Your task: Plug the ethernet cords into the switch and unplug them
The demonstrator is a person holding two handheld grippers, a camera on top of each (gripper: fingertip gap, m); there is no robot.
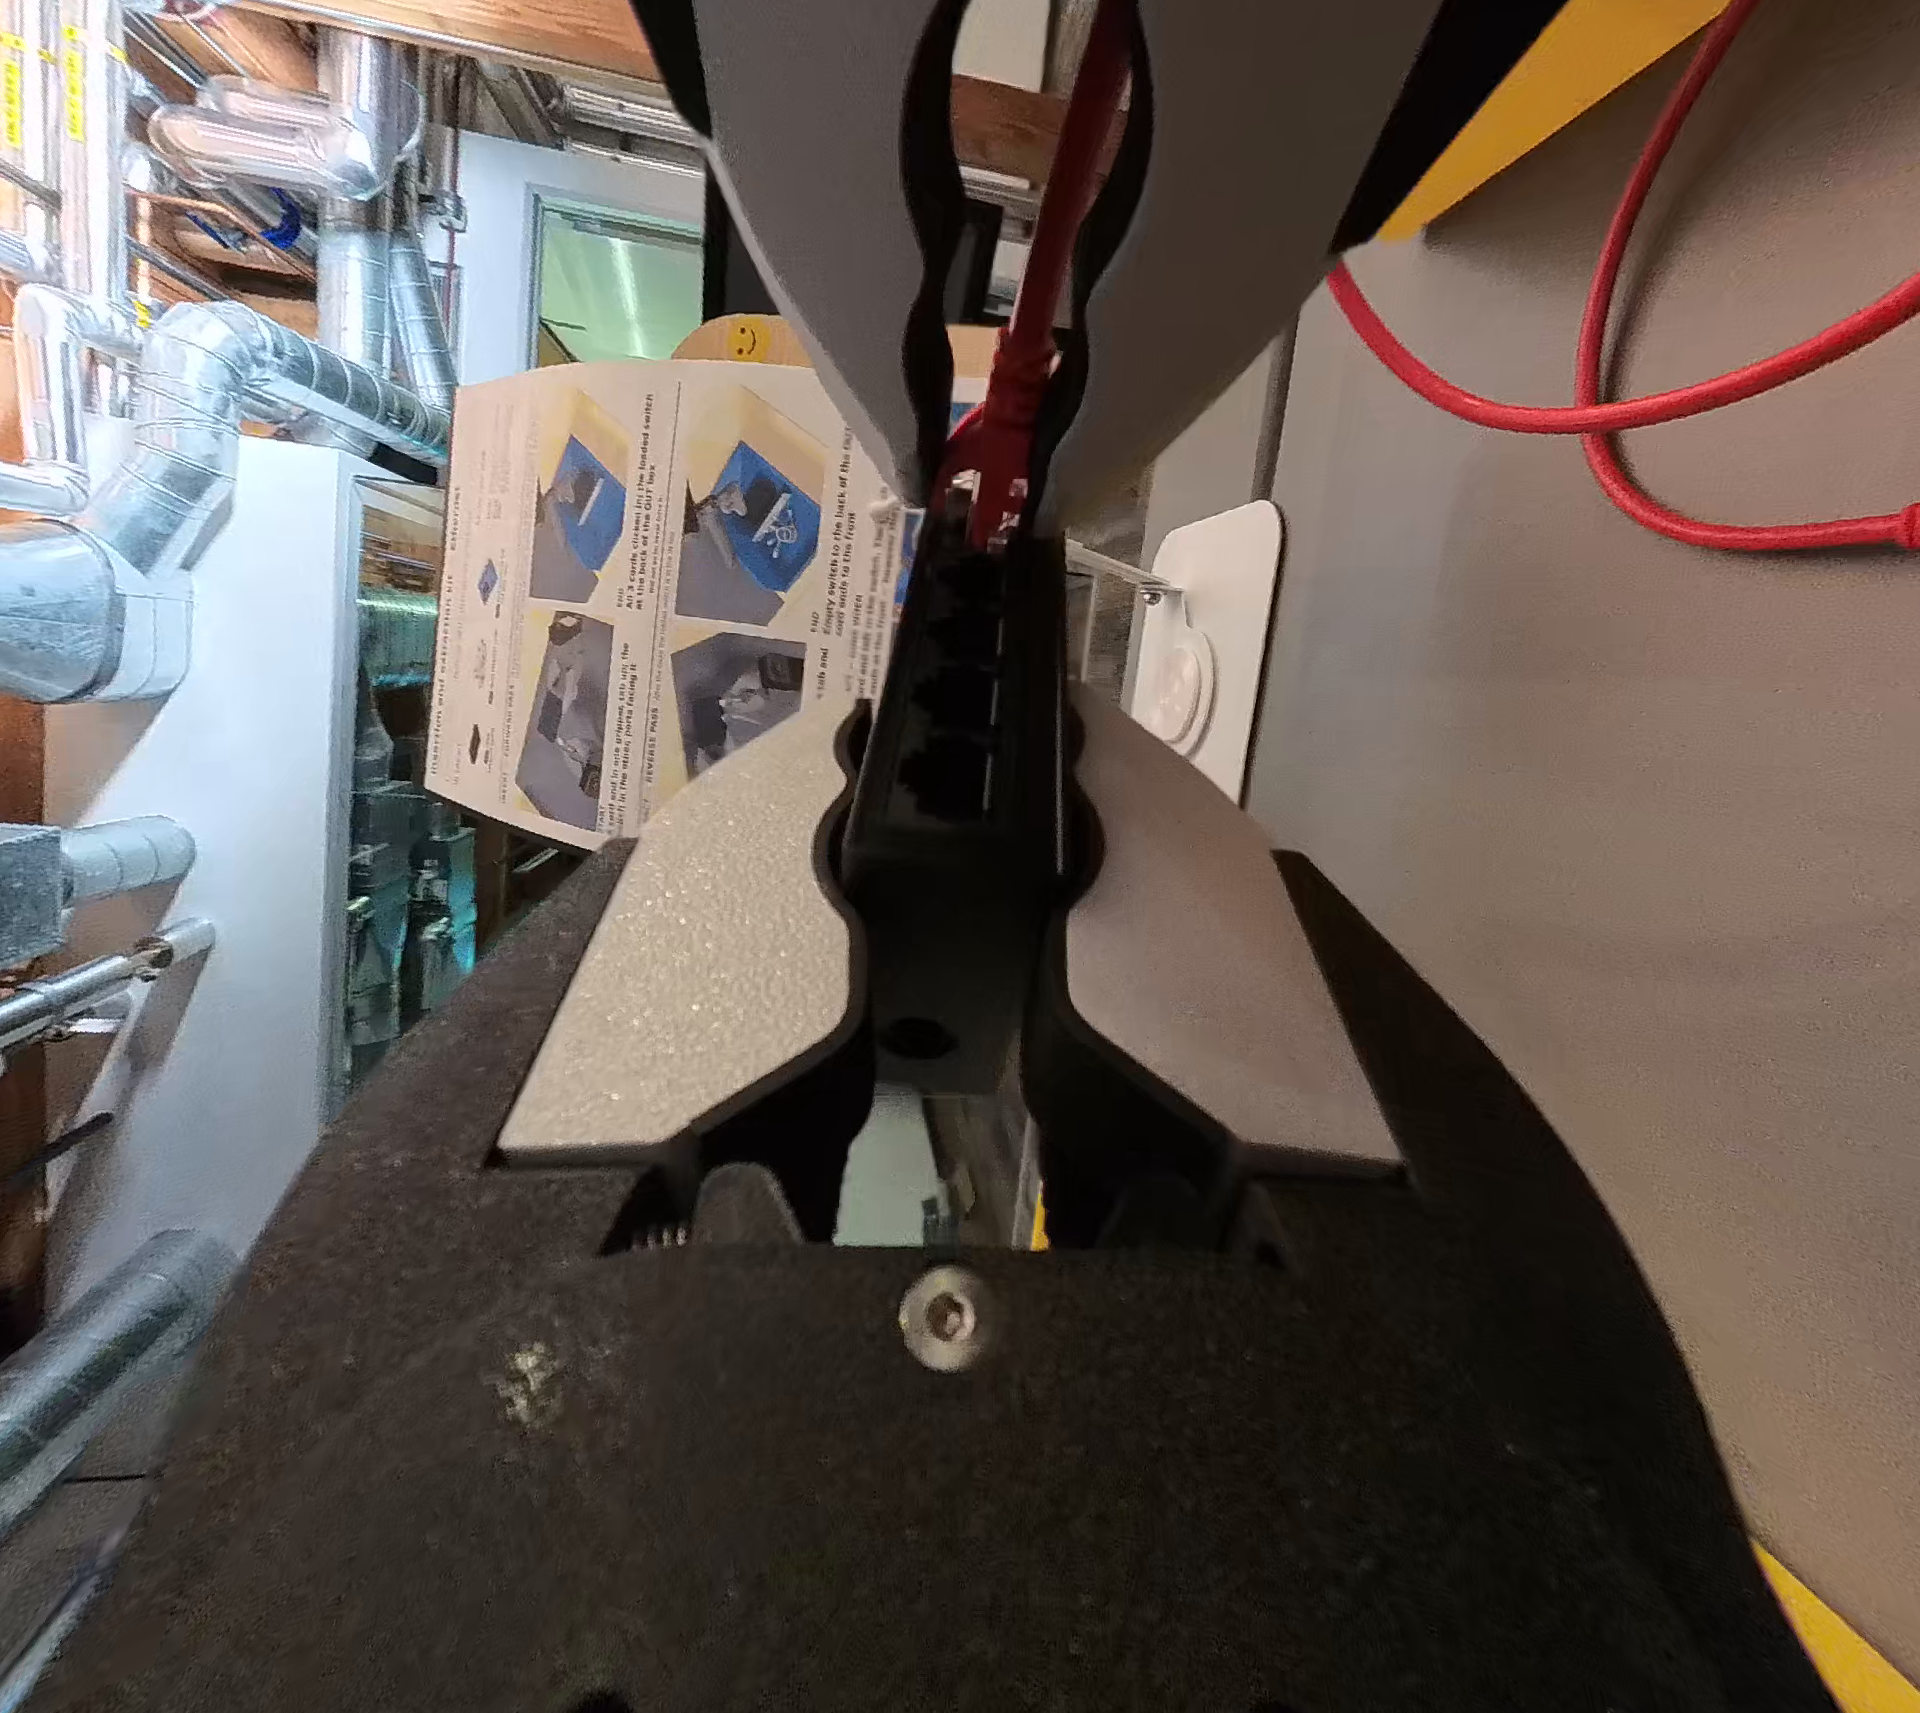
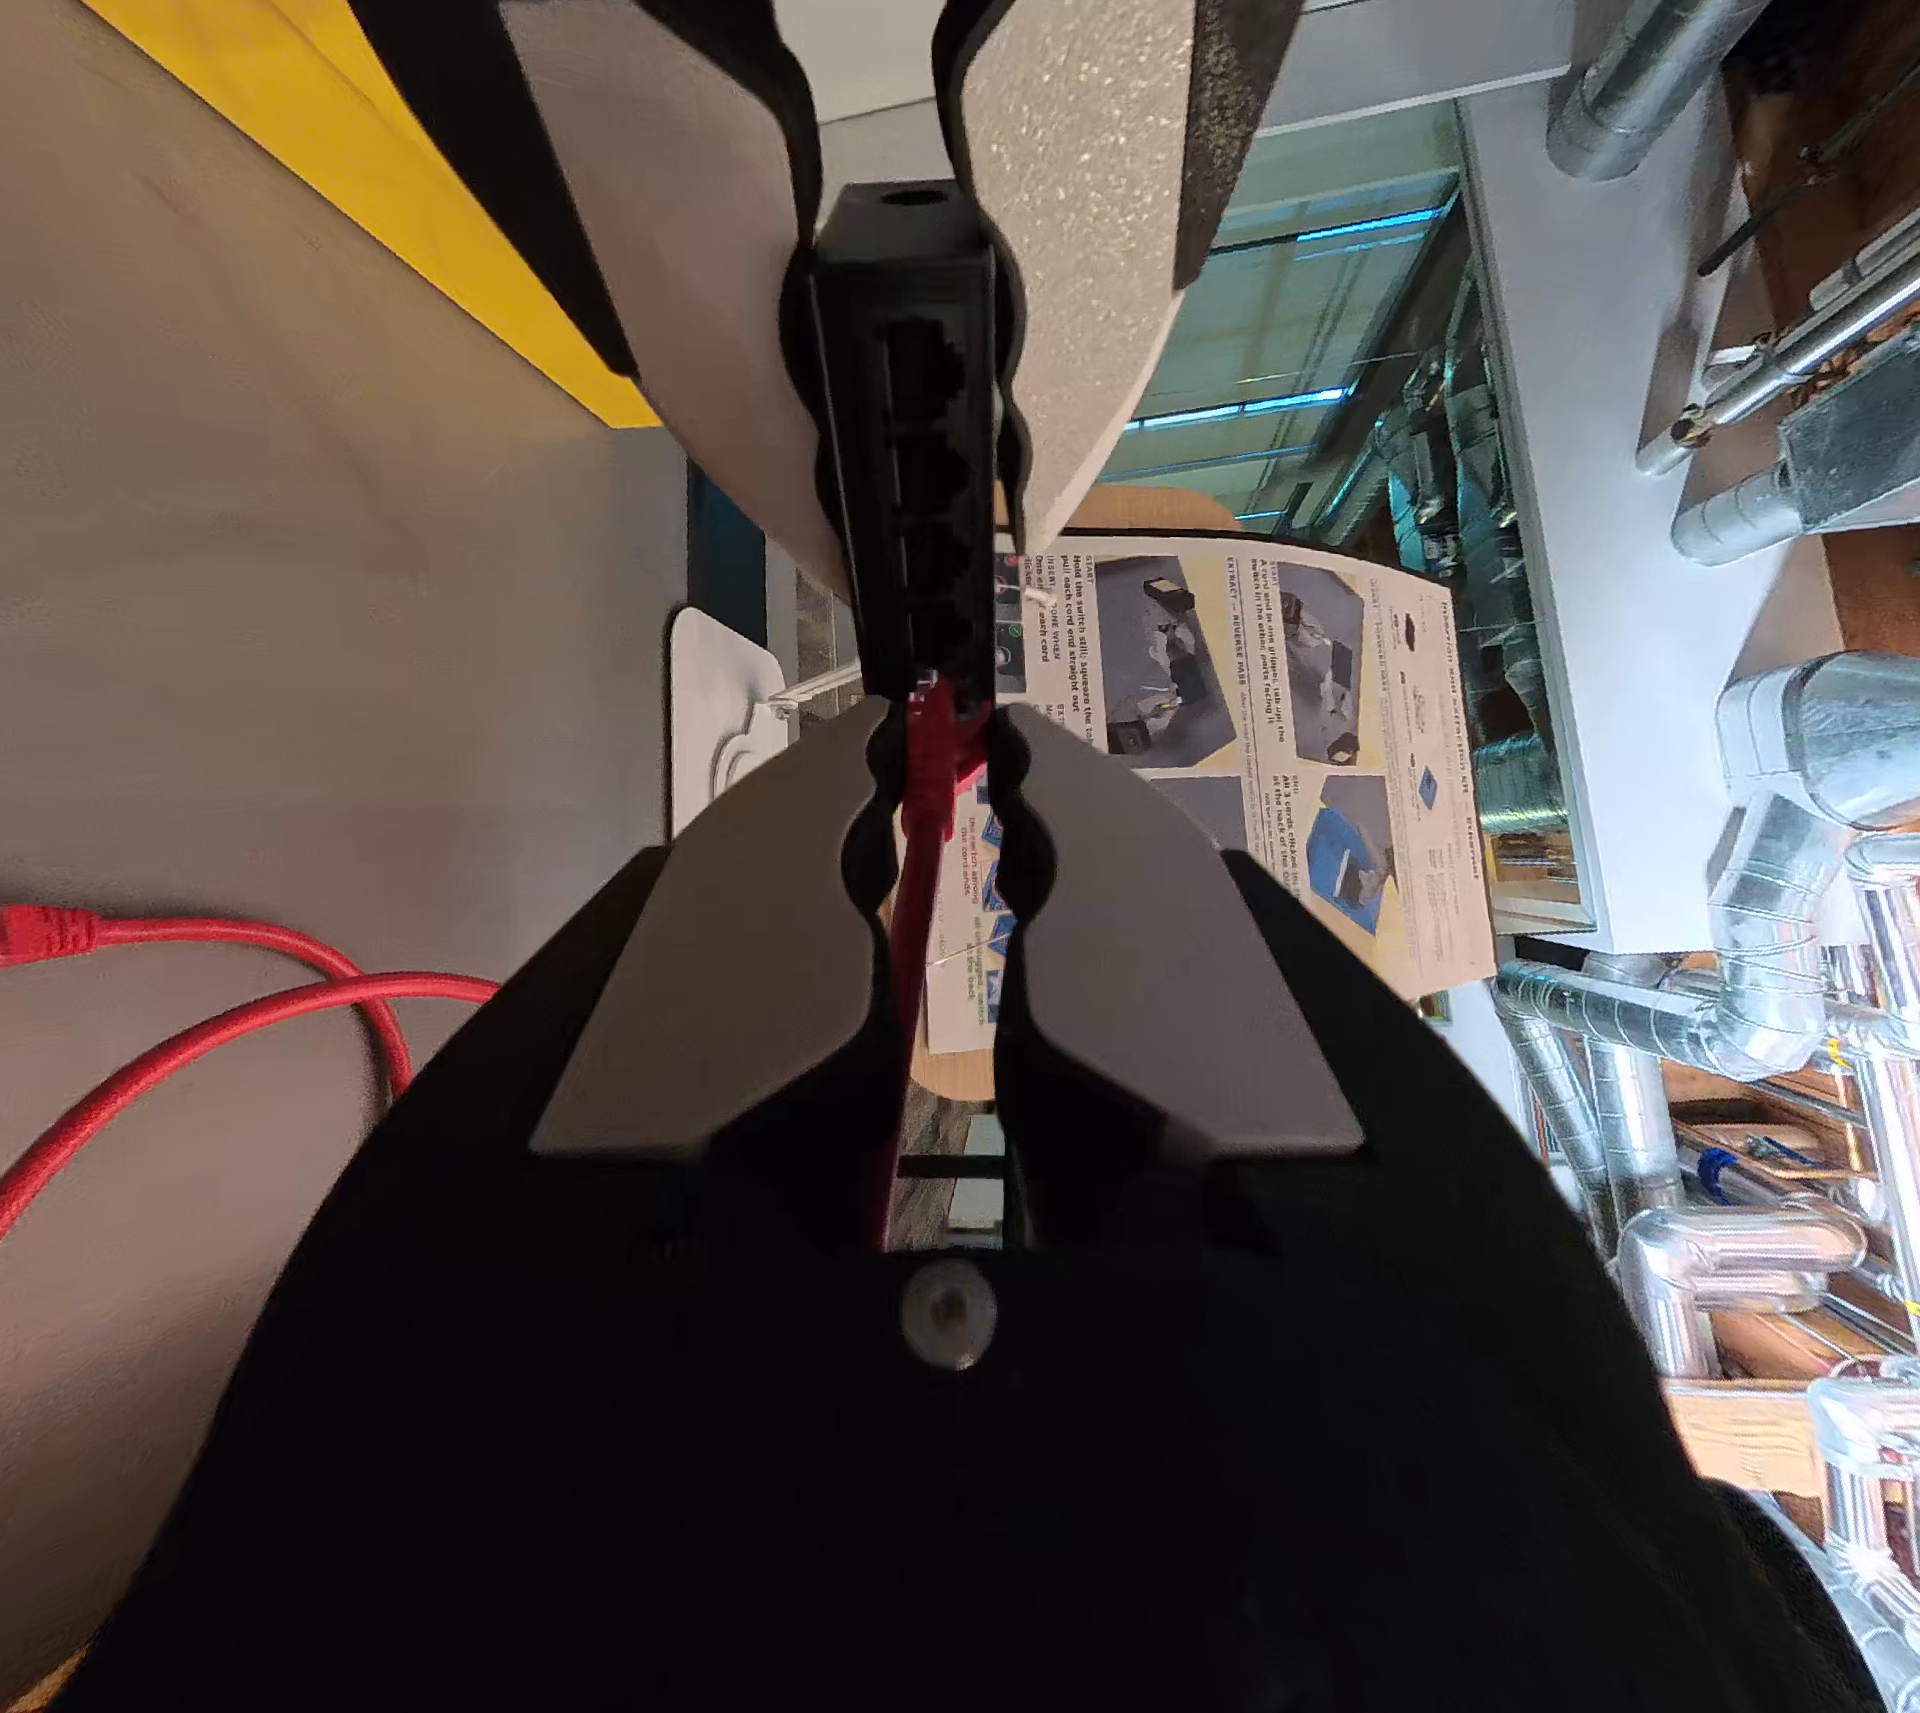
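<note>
You see a matte black plastic switch box (image 1: 961, 842) with black ports, and a red round ethernet cord (image 2: 912, 842) with a darker red plug boot. Grey speckled gripper finger pads (image 1: 717, 925) sit in black frames. The flat tabletop (image 1: 1621, 728) is grey with a yellow edge band (image 1: 1621, 22). A white printed instruction sheet (image 2: 1340, 780) carries blue and pale yellow picture panels.

Switch (image 1: 961, 842) sits between the left gripper (image 1: 961, 728) fingers; opposite, the right gripper (image 2: 940, 728) pinches a cord (image 2: 925, 790) at the switch's end port.
</note>
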